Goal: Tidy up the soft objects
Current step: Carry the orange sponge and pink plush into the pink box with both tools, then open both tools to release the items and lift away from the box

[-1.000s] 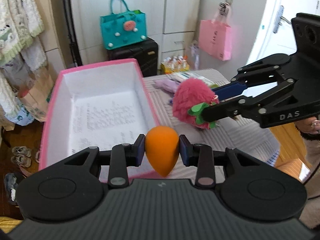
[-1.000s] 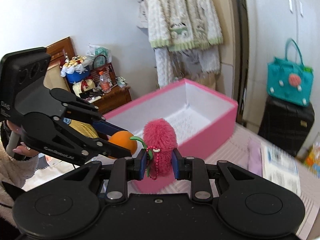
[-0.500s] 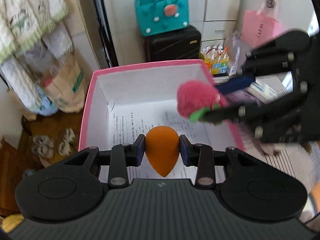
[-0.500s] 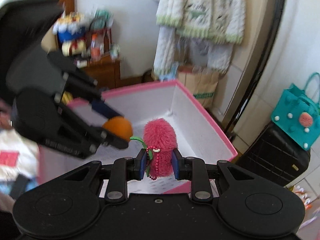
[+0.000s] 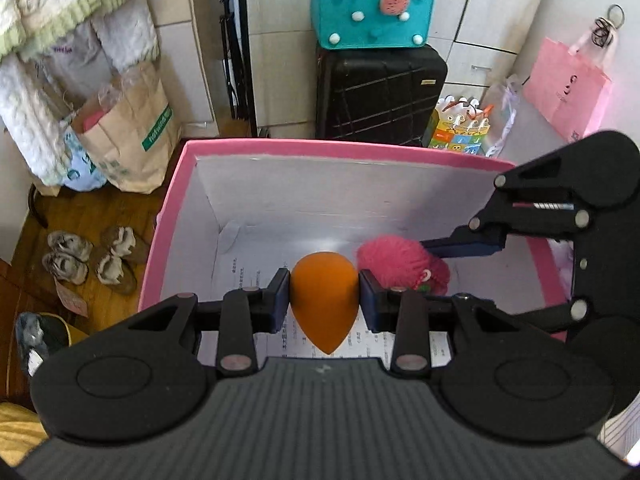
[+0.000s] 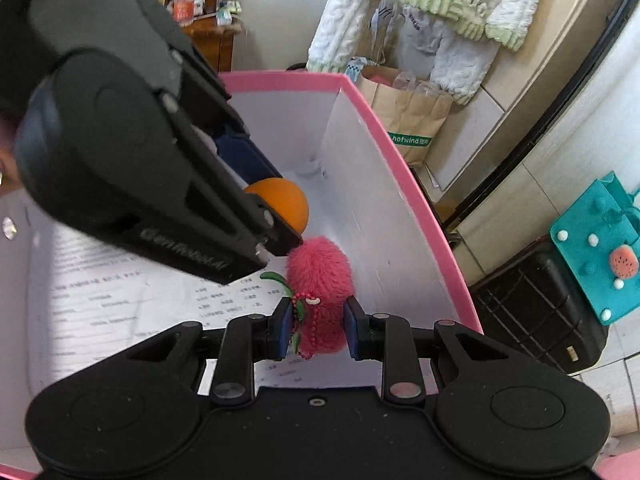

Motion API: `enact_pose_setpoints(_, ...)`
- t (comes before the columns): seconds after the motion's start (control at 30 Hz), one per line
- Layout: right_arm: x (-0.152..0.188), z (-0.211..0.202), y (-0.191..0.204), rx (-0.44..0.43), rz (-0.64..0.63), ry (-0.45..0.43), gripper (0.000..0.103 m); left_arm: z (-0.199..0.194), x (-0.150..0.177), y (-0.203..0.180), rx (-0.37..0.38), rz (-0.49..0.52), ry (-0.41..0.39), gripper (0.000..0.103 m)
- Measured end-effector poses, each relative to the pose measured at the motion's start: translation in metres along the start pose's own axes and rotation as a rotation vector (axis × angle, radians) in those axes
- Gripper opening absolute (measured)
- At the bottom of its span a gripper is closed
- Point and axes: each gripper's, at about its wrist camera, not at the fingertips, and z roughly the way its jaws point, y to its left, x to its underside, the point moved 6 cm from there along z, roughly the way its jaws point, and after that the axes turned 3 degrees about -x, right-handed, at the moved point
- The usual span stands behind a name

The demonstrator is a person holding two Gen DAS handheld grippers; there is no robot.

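Note:
My left gripper [image 5: 324,300] is shut on an orange teardrop sponge [image 5: 323,300], pointed end toward the camera, hanging over the inside of a pink box [image 5: 320,148] with white walls. Just to its right sits a pink furry strawberry toy [image 5: 400,262], pinched by my right gripper [image 5: 436,268]. In the right wrist view my right gripper [image 6: 316,328] is shut on that pink furry toy [image 6: 320,276], which has a green leaf and a bead chain. The left gripper [image 6: 280,220] with the orange sponge [image 6: 286,202] crosses in from the upper left. Both toys hang inside the pink box [image 6: 400,156].
Printed paper [image 5: 256,276] lines the box floor. Behind the box stand a black suitcase [image 5: 380,92] with a teal felt bag [image 5: 372,4] on top, a brown paper bag [image 5: 128,132], a pink bag [image 5: 568,84] and hanging fluffy clothes [image 6: 432,12]. Slippers [image 5: 92,260] lie on the wooden floor.
Both grippers have carried their toys from beside the box to over its inside and lower. The view has tilted further down, and the two toys now hang close together.

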Motion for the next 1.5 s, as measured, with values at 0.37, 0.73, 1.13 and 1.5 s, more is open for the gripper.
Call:
enact_pose_setpoints(0.37,-0.002,0.000,-0.003,0.034,-0.041,0.010,0.043,0.023,-0.005,0.006,0.006,-0.039,0.064,0.035)
enact_pose_setpoints(0.73,0.008,-0.018,-0.004,-0.003,-0.006,-0.056,0.036,0.036,-0.006,0.000,-0.001,-0.032,0.069,0.036)
enact_pose_setpoints(1.13,0.011,-0.039,0.008,-0.067,0.092,-0.100,0.037,0.003,-0.007,-0.005,-0.012,0.048,0.016,0.061)
enact_pose_setpoints(1.5,0.025,-0.093,0.027,-0.132,0.230,-0.156,0.039,-0.071,0.022,-0.005,-0.057,0.120,0.019,0.066)
